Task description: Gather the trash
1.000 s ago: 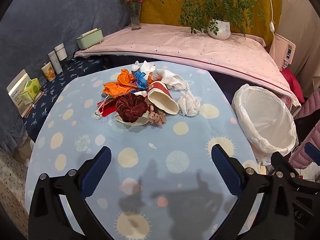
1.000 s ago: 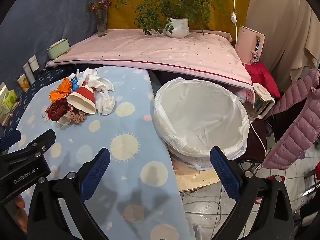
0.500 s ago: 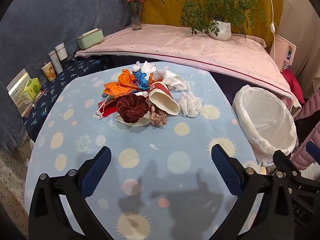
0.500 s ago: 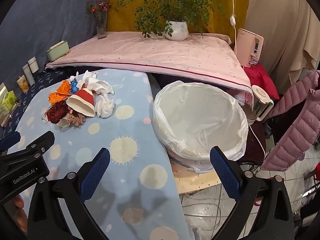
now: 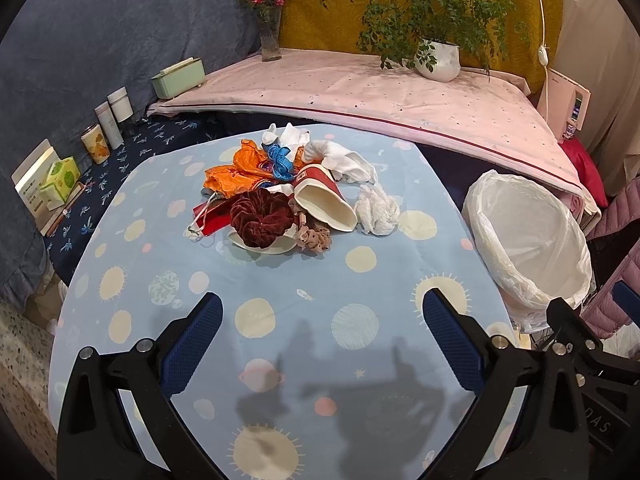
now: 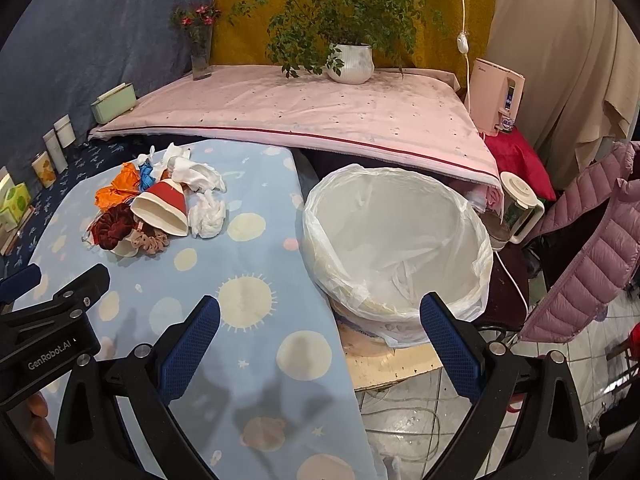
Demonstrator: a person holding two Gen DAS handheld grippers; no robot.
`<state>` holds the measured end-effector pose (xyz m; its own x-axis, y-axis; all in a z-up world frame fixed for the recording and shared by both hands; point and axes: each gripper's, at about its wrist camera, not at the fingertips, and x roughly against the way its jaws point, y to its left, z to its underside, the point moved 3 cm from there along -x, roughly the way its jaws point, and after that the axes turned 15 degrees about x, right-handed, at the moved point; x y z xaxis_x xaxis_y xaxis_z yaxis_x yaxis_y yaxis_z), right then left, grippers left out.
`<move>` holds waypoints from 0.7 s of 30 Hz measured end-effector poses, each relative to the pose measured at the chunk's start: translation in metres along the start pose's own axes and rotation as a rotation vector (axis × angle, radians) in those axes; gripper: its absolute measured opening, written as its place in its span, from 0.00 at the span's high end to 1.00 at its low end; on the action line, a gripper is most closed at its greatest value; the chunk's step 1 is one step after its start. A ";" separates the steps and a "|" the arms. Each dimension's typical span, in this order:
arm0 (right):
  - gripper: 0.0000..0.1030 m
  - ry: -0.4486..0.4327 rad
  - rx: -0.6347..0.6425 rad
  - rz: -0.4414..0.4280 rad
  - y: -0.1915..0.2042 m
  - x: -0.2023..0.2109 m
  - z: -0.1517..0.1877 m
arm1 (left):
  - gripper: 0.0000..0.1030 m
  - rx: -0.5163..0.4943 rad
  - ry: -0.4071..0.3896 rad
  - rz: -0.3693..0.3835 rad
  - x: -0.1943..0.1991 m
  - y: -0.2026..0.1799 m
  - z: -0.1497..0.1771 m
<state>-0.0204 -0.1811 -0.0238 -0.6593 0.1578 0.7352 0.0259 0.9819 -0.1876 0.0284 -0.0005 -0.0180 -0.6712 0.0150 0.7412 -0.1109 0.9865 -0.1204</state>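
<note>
Trash pile (image 5: 288, 196) seemingly nearer spread fingers (image 5: 196, 340)

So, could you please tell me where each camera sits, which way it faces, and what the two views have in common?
Left wrist: on the left gripper above the near table edge, facing the pile with the tipped red-and-white paper cup; its blue-padded fingers spread open.
Right wrist: on the right gripper over the table's right edge, facing the white-lined trash bin; open fingers, plus the left gripper's black frame at left.
Shared: cup, bin, crumpled white tissue, potted green plant.
</note>
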 end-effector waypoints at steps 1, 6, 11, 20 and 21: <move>0.07 0.000 0.000 0.000 0.000 0.000 0.000 | 0.07 0.001 -0.001 -0.004 0.003 0.003 0.005; 0.07 -0.001 0.000 0.007 0.001 0.001 -0.002 | 0.07 0.004 -0.004 0.003 0.003 0.000 0.005; 0.07 0.001 0.003 0.008 0.001 0.001 -0.002 | 0.07 -0.005 -0.020 0.000 0.004 -0.001 0.003; 0.07 0.001 -0.002 0.004 0.000 0.001 -0.003 | 0.07 0.000 -0.021 0.004 0.005 0.000 0.002; 0.07 0.001 0.000 0.004 0.000 0.001 -0.002 | 0.07 0.001 -0.022 0.005 0.005 0.000 0.002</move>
<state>-0.0195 -0.1807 -0.0213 -0.6585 0.1617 0.7350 0.0287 0.9813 -0.1902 0.0235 -0.0009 -0.0160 -0.6874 0.0164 0.7260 -0.1079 0.9863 -0.1245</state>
